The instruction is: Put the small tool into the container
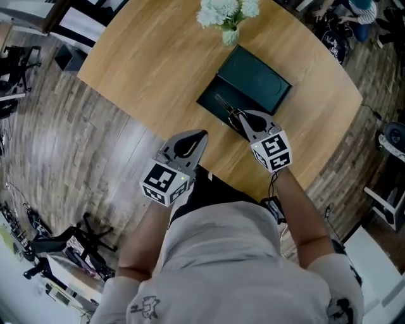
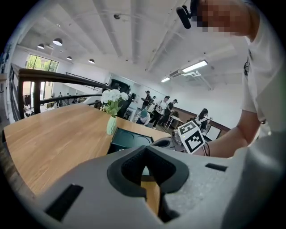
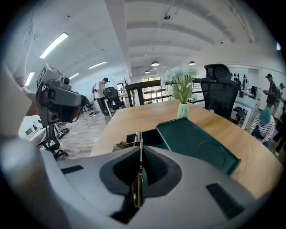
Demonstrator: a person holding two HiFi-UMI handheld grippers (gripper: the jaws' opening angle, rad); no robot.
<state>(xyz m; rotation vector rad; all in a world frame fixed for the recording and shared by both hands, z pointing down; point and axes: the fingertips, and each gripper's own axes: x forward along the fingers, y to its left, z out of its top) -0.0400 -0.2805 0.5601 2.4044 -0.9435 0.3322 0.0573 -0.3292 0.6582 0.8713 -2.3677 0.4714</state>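
Observation:
A dark green container (image 1: 253, 79) lies open on the round wooden table (image 1: 145, 63), its flat lid (image 3: 196, 143) beside a dark compartment (image 3: 147, 136). My right gripper (image 1: 239, 116) hovers at the container's near edge, shut on a small thin metal tool (image 3: 137, 174) held on edge between the pads. The tool's tip (image 1: 223, 103) reaches over the dark compartment. My left gripper (image 1: 201, 135) hangs at the table's near edge, left of the container, shut with nothing in it (image 2: 144, 167).
A pale green vase of white flowers (image 1: 229, 19) stands just behind the container. Wood floor lies to the table's left (image 1: 76, 145), with chairs and tripods around. Several people stand and sit in the far background (image 2: 156, 109).

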